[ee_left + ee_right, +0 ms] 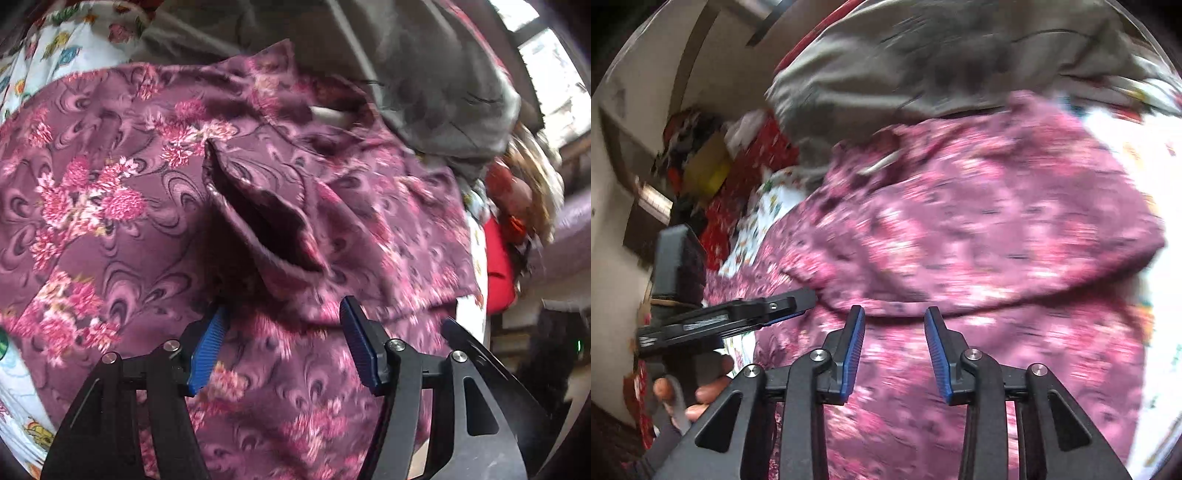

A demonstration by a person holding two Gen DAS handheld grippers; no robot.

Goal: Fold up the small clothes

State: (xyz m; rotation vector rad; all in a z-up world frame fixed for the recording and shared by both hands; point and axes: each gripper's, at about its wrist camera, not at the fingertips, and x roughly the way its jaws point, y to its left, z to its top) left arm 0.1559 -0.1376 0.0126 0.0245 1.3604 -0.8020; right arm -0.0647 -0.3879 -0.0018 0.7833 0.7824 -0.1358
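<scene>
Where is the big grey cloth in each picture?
Left wrist view: the grey cloth lies along the top, centre to right, above the purple flowered garment.
Right wrist view: the grey cloth stretches across the top, again just above the purple flowered garment.
Shared landmark: the small white tag on the purple garment, just below the grey cloth's edge.
</scene>
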